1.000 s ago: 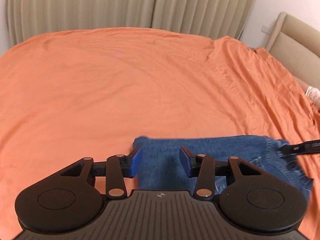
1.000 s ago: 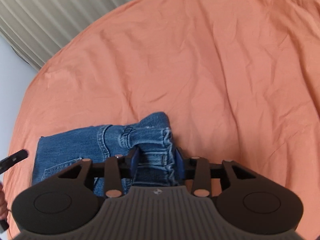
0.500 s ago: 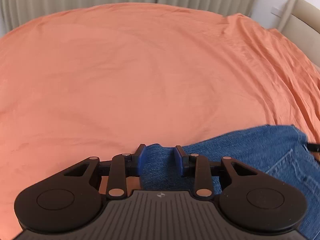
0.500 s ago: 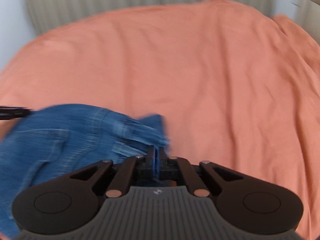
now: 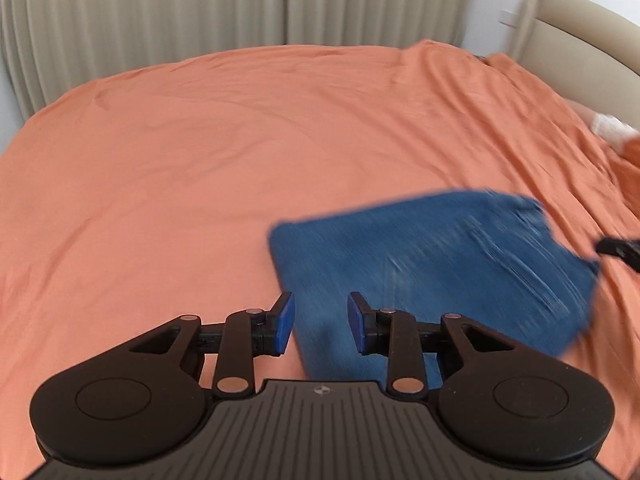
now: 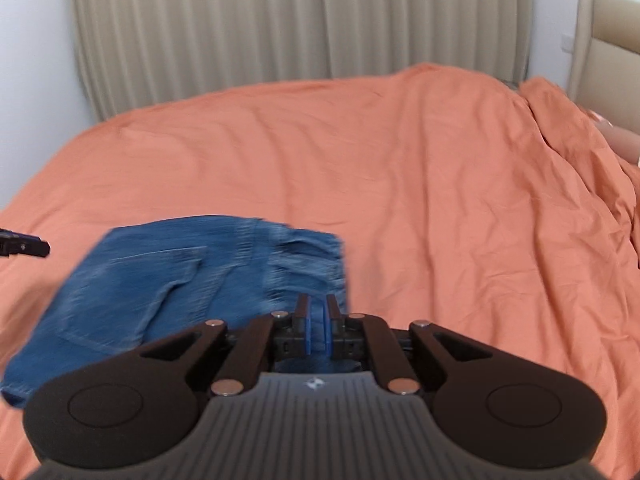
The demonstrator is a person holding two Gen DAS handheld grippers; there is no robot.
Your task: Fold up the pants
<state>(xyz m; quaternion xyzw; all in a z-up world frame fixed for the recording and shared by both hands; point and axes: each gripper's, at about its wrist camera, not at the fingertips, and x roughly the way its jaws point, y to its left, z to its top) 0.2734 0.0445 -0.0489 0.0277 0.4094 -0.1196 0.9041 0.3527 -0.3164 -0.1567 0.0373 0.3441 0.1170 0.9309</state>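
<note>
Folded blue denim pants (image 5: 436, 264) lie on the orange bedsheet (image 5: 200, 152), blurred by motion. My left gripper (image 5: 321, 322) is open, its blue pads either side of the pants' near left edge, holding nothing. In the right wrist view my right gripper (image 6: 318, 324) is shut on the waistband edge of the pants (image 6: 160, 288), whose back pocket faces up. The tip of the right gripper (image 5: 620, 248) shows at the far right of the left wrist view; the left gripper's tip (image 6: 24, 246) shows at the left of the right wrist view.
The orange sheet (image 6: 400, 160) covers the whole bed, with creases at the right. Beige curtains (image 6: 280, 24) hang behind it. A beige headboard (image 5: 580, 40) and a pale pillow (image 5: 608, 126) are at the right.
My right gripper closed on the waistband and has kept hold while the pants shifted. My left gripper opened wider and pulled back to the pants' left edge. Both views tilted up.
</note>
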